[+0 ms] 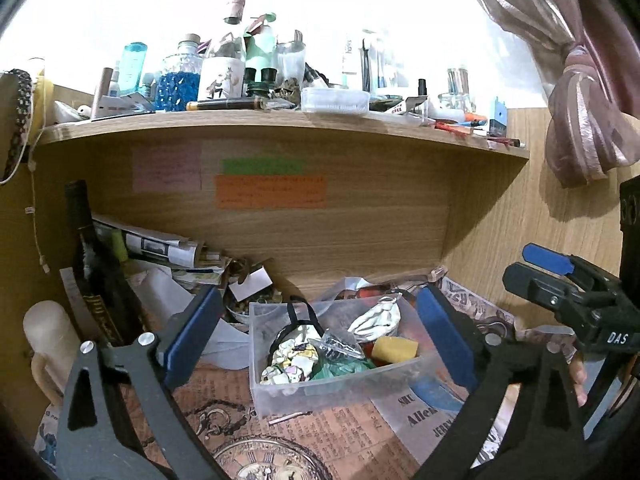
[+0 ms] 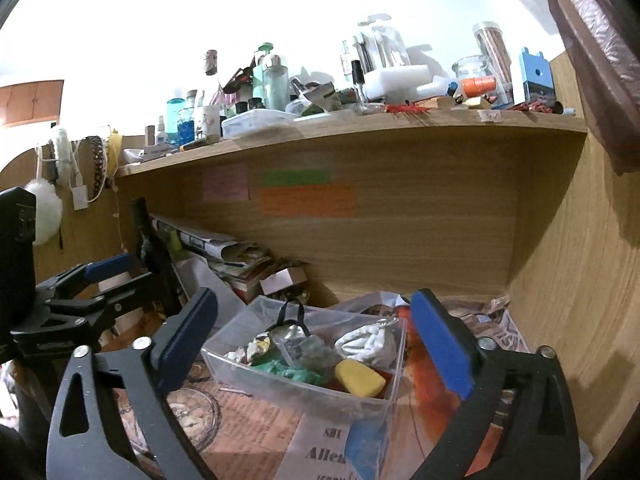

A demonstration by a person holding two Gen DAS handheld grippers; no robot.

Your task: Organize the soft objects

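Note:
A clear plastic bin [image 1: 320, 390] [image 2: 296, 394] stands on the printed desk mat under the shelf. It holds a yellow sponge [image 1: 395, 348] [image 2: 359, 378], a white cloth [image 1: 376, 320] [image 2: 366, 342], a green soft item [image 1: 340, 368] [image 2: 292, 370], a patterned cloth [image 1: 290, 362] and a black strap [image 1: 302, 316]. My left gripper [image 1: 320, 340] is open and empty, its fingers either side of the bin. My right gripper [image 2: 316, 344] is open and empty, also framing the bin. Each gripper shows in the other's view, the right one [image 1: 560, 280] and the left one [image 2: 92, 280].
A wooden shelf [image 1: 280, 120] [image 2: 360, 128] crowded with bottles and jars overhangs the desk. Stacked papers [image 1: 160, 248] and a dark bottle [image 1: 92, 260] stand at the left. A wooden side wall [image 2: 580, 280] closes the right. A pink curtain [image 1: 580, 100] hangs at upper right.

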